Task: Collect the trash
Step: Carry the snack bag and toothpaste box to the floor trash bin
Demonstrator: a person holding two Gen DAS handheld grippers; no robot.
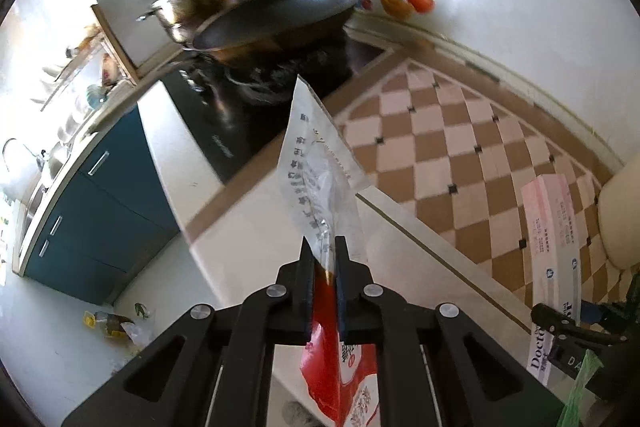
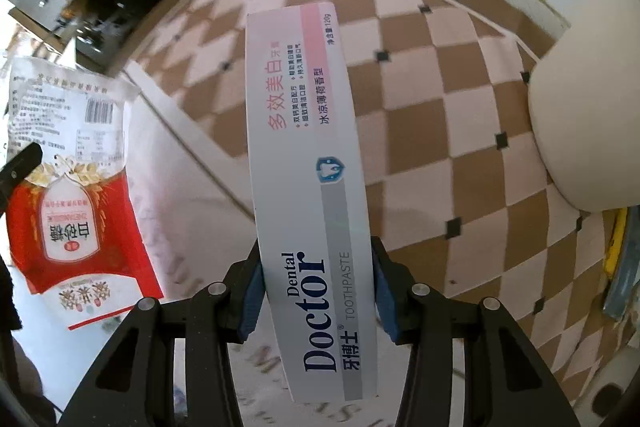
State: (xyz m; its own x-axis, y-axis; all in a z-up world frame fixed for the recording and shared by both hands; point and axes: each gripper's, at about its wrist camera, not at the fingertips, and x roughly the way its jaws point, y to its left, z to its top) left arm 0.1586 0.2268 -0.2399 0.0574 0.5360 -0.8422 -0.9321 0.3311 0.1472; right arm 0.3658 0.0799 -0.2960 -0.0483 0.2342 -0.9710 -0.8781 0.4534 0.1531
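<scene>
My left gripper (image 1: pixel 324 247) is shut on a crumpled red and white plastic food bag (image 1: pixel 316 163); the bag's printed white end sticks up past the fingertips and its red end hangs below the jaws. The same bag (image 2: pixel 76 187) shows at the left of the right wrist view, with a left finger (image 2: pixel 20 163) on it. My right gripper (image 2: pixel 318 255) holds a white and pink toothpaste box (image 2: pixel 308 147) lengthwise, its blue pads (image 2: pixel 252 291) pressing on both long sides. The box (image 1: pixel 554 227) is also at the right of the left wrist view, in the air above the floor.
A black hob with a dark pan (image 1: pixel 276 11) and a steel pot lies ahead, beside a white counter (image 1: pixel 256 227). Blue cabinets (image 1: pixel 108 195) stand at the left, with a bottle and wrappers (image 1: pixel 116 323) on the floor. Brown and white floor tiles (image 2: pixel 440 107) lie below, a cream rounded object (image 2: pixel 580 107) at the right.
</scene>
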